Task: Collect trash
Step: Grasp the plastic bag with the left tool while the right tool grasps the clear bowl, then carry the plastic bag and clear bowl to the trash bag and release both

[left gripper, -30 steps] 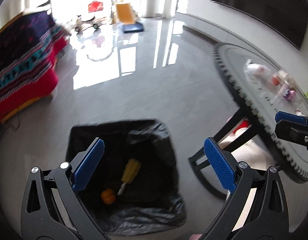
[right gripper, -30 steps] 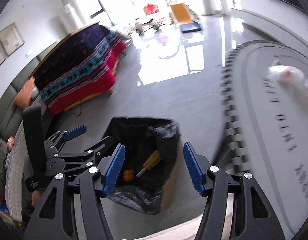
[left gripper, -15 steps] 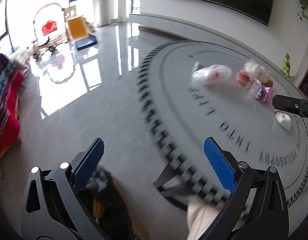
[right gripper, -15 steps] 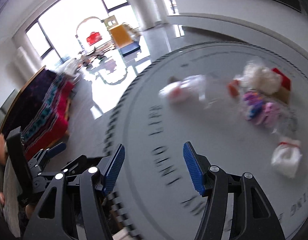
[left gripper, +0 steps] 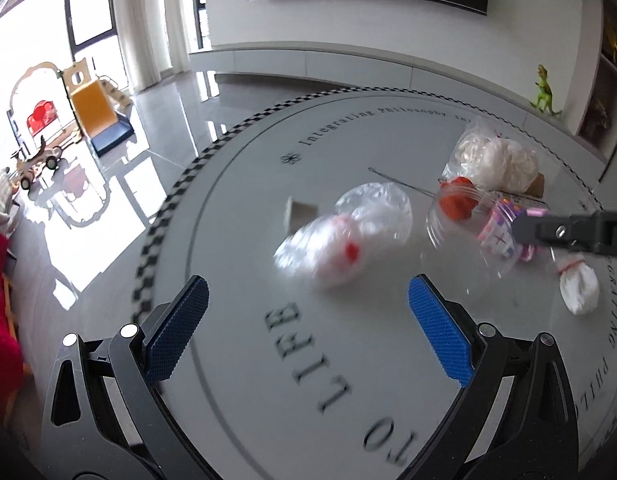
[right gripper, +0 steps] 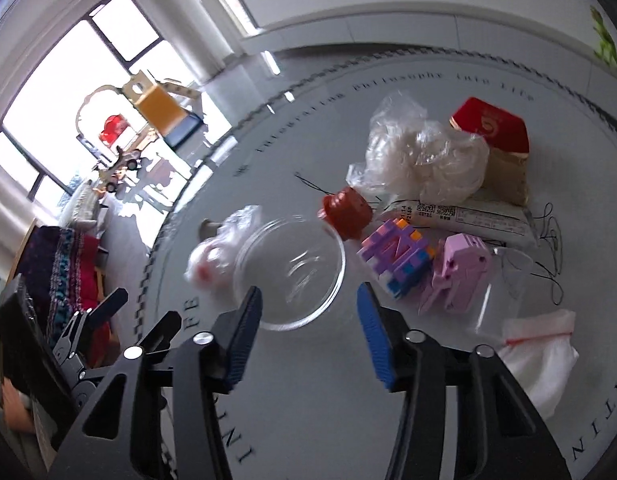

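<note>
Trash on round surface [left gripper: 268,380]: crumpled clear bag [left gripper: 340,240] with red spot at left; clear plastic cup [right gripper: 290,274] on its side beside it; tied white bag [right gripper: 536,360] apart at right.

Bare worktop [left gripper: 348,380] fills the frame's lower centre; a crumpled plastic bag [left gripper: 340,236] and clear cup [right gripper: 292,272] crowd the upper right.

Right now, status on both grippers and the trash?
Left gripper open, empty. Right gripper empty, jaws just been closing. Clear plastic cup ahead on table. Nothing blocking.
</note>
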Motion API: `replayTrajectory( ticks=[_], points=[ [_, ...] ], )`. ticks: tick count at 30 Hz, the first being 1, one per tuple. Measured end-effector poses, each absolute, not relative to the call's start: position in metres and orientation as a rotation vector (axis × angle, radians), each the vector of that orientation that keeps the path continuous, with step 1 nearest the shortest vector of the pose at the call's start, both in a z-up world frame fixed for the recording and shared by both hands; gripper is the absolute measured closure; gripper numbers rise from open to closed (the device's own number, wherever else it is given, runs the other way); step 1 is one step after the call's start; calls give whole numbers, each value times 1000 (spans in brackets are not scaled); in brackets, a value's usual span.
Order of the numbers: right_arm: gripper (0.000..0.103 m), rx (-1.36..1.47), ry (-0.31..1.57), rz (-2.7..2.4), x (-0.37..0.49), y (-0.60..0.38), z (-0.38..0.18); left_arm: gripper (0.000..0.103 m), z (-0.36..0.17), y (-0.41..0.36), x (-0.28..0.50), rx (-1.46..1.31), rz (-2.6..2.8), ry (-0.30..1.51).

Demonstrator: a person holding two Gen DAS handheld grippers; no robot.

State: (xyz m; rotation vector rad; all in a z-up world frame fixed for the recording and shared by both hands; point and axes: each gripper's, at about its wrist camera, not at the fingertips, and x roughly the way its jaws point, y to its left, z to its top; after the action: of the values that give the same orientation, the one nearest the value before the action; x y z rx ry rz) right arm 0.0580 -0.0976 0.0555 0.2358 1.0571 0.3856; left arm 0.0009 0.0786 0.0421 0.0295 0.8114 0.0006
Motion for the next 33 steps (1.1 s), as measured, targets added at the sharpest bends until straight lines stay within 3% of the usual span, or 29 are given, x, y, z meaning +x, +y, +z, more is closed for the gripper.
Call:
replayTrajectory(
  ticks=[6, 7, 8, 10, 12, 13, 14, 33],
  points=[
    [61, 199, 1109, 307, 72, -85, 35, 6, 30, 83, 31, -7, -15, 859],
    [69, 199, 1113, 306, 74, -85, 32, 6, 28, 80, 36, -3, -16, 864],
    [86, 194, 1108, 300, 74, -84, 31, 6, 26, 78, 42, 1, -20, 874],
    [95, 175, 1099, 279, 76, -89, 30, 6, 23, 77, 49, -19, -48, 884],
    [96, 198, 1093, 284, 74, -96, 29, 16, 20, 78, 57, -46, -52, 899],
    [96, 208, 1092, 290, 71, -100, 30, 39, 17, 79, 59, -60, -68, 924],
    [96, 212, 1090, 293, 69, -101, 31, 48, 14, 79, 60, -75, -78, 942],
    [96, 184, 1014, 341, -9, -110, 68, 50, 46, 78, -76, -131, -116, 873]
  ],
)
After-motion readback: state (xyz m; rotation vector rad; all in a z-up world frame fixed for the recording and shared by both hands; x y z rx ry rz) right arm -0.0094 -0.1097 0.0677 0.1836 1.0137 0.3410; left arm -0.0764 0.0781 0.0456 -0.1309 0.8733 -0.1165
